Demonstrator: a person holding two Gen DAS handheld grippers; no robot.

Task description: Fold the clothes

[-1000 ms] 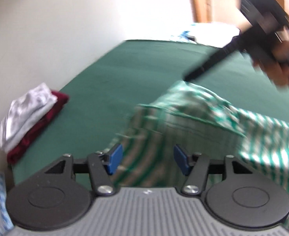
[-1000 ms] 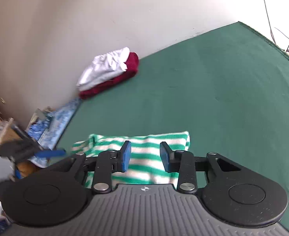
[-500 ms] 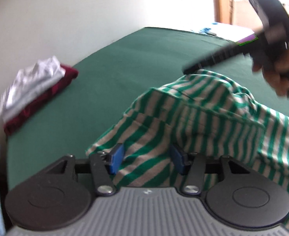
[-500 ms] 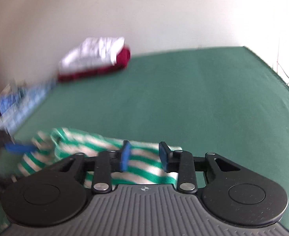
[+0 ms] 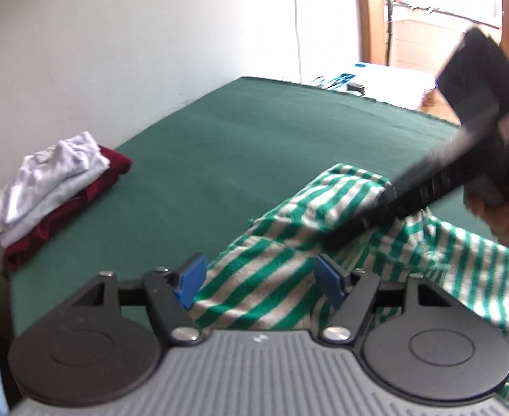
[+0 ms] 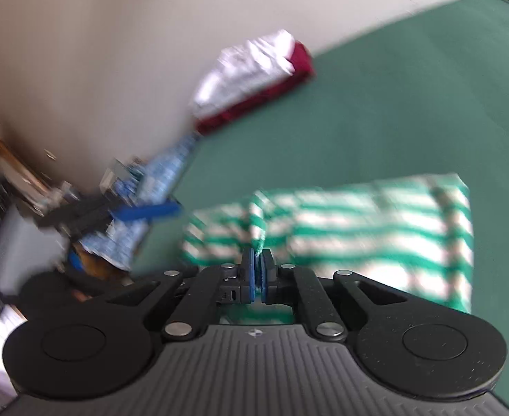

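Centrally, right tool (image 6: pixel 257 270) clamped on near edge of striped garment (image 5: pixel 289 270), left tool (image 5: pixel 259 280) opening astride its hem, folded stack (image 5: pixel 56 187) far left, green worktop (image 5: pixel 254 145) beyond.

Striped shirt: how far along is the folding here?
Done: a white and a maroon garment sit stacked by the wall. In hand: the right gripper is shut on the striped shirt; the left gripper is opening around it. Left: the shirt is rumpled, unfolded.

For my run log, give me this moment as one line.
stage: folding shirt | left tongs: opening, shirt between | right tongs: shut on shirt | pile: aside
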